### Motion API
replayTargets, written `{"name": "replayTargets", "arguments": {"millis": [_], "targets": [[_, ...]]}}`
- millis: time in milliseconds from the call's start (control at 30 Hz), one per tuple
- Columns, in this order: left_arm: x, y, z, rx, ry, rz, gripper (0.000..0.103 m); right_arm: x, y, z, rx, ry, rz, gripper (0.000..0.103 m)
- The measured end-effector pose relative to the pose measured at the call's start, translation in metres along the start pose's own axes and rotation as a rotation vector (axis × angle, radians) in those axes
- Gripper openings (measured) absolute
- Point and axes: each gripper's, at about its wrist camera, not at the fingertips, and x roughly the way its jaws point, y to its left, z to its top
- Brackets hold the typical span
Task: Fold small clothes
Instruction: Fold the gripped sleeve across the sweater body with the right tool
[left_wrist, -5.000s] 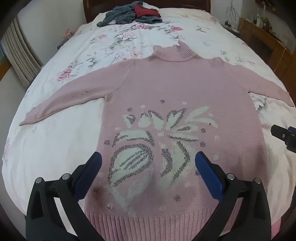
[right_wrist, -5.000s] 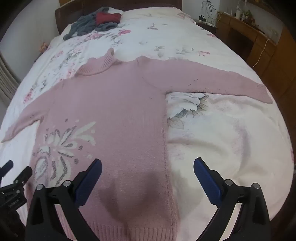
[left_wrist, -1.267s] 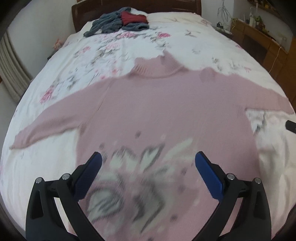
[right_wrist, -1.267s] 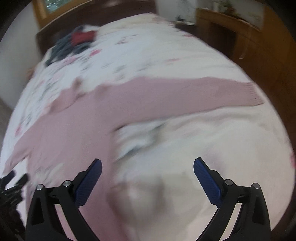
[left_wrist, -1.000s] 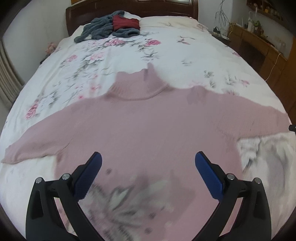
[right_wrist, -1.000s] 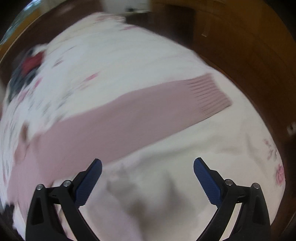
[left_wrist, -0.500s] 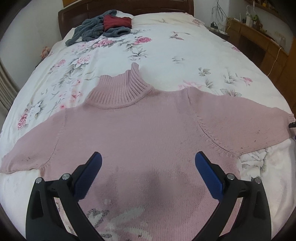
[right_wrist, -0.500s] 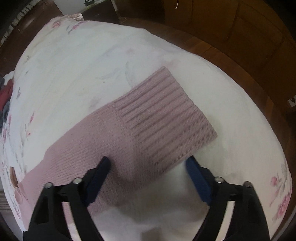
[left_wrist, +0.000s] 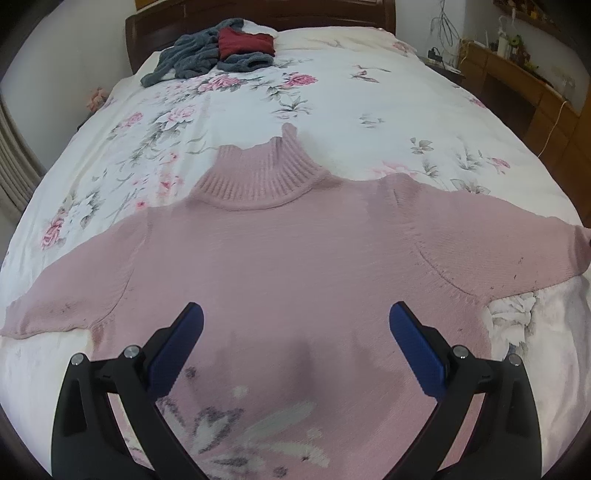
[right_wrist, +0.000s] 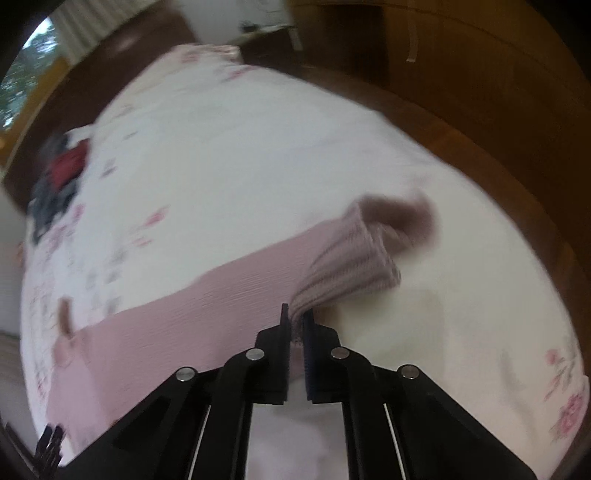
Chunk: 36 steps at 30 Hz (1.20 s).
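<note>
One sweater (left_wrist: 295, 266), cuff (right_wrist: 347, 266) in right hand-held gripper (right_wrist: 295, 321)

Left wrist view: set above the chest of the pink sweater (left_wrist: 295, 266), facing up the bed (left_wrist: 369, 92) toward the headboard (left_wrist: 258, 14) — moderately close, with the whole collar and both shoulders in frame. Right wrist view: set low and very near the sleeve cuff (right_wrist: 351, 269), facing across the bed toward the wooden furniture (right_wrist: 498, 74); blurred. Shared ground — the sweater's right sleeve, the floral bedspread and the grey and red clothes pile (left_wrist: 218, 51) (right_wrist: 59, 181).
</note>
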Motion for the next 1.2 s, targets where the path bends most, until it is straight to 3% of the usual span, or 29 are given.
{"name": "replayTargets", "arguments": {"millis": [300, 533, 733, 933, 1167, 1200], "targets": [[-0.001, 0.034, -0.009, -0.042, 0.019, 0.019, 0.1, -0.008, 0.113, -0.045, -0.144, 0.048, 0.203, 0.006], [0.001, 0.053, -0.007, -0.085, 0.025, 0.01, 0.1, 0.006, 0.203, -0.087, -0.257, 0.139, 0.368, 0.006], [0.006, 0.061, -0.006, -0.119, 0.046, -0.024, 0.1, 0.027, 0.266, -0.132, -0.399, 0.187, 0.404, 0.006], [0.007, 0.05, 0.0, -0.105, 0.045, -0.07, 0.1, 0.057, 0.289, -0.17, -0.53, 0.232, 0.303, 0.006], [0.012, 0.019, 0.008, -0.073, 0.065, -0.155, 0.099, 0.051, 0.261, -0.177, -0.567, 0.31, 0.351, 0.02], [0.011, 0.013, 0.008, -0.068, 0.066, -0.17, 0.099, 0.043, 0.254, -0.179, -0.583, 0.308, 0.358, 0.028]]}}
